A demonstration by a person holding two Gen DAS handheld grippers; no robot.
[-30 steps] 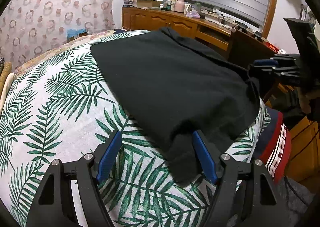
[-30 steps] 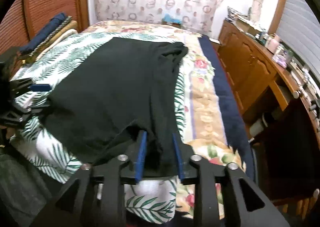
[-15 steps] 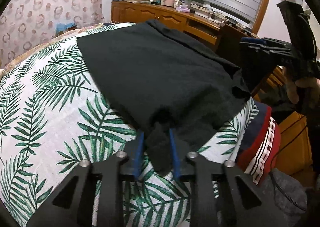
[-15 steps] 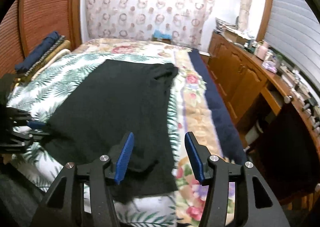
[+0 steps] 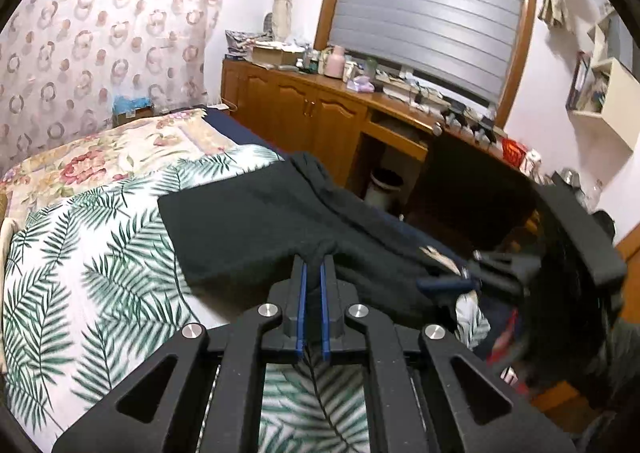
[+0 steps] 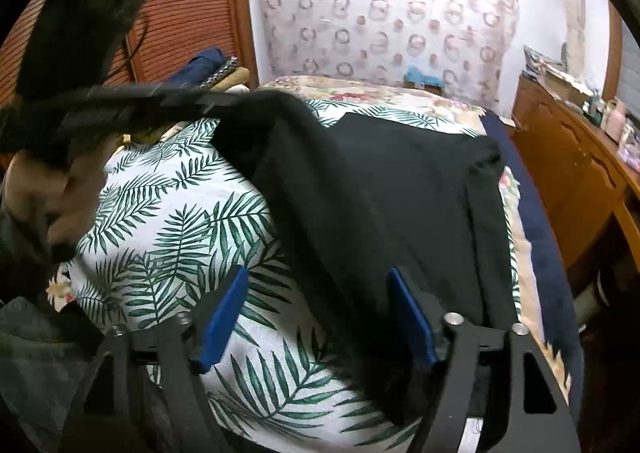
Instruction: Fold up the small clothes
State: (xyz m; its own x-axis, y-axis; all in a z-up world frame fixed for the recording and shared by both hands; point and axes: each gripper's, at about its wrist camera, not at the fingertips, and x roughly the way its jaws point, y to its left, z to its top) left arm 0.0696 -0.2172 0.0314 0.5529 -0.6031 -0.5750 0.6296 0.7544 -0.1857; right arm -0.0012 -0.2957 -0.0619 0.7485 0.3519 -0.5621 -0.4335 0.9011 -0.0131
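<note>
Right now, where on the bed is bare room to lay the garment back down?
Free: the palm-leaf cover left of the black garment, and the floral bedding beyond it. Crowded: the dresser top.

Both tools share one build. The left gripper (image 5: 313, 271) has matte black plastic linkage arms with triangular cut-outs, four round silver pivot screws in a row, and two thin blue pads set in black finger blocks. The right gripper (image 6: 320, 313) shows broader blue pads (image 6: 224, 317) and silver screw heads at 5 o'clock. A dark greenish sleeve (image 6: 36, 337) covers the person's wrist at 8 o'clock.
</note>
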